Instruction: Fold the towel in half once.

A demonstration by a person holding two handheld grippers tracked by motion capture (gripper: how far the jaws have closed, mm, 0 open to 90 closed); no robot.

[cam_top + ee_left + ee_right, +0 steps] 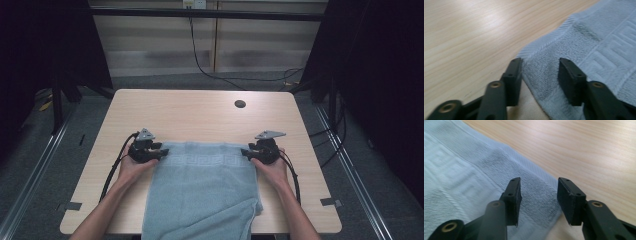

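Observation:
A light blue towel [205, 187] with a woven key-pattern band lies flat on the wooden table [200, 112] and hangs over its near edge. My left gripper [161, 151] is at the towel's far left corner, jaws open. In the left gripper view that corner [544, 75] lies between the open jaws of the left gripper [539, 72]. My right gripper [245, 152] is at the far right corner, also open. The right gripper view shows the right gripper [539, 192] with the towel's edge [536, 190] between its spread jaws. Neither gripper is closed on the cloth.
A dark round hole [240, 104] sits in the table's far right part. Black cables [112, 172] trail from both grippers along the person's forearms. Bare tabletop extends beyond the towel to the far edge. Dark curtains and floor rails flank the table.

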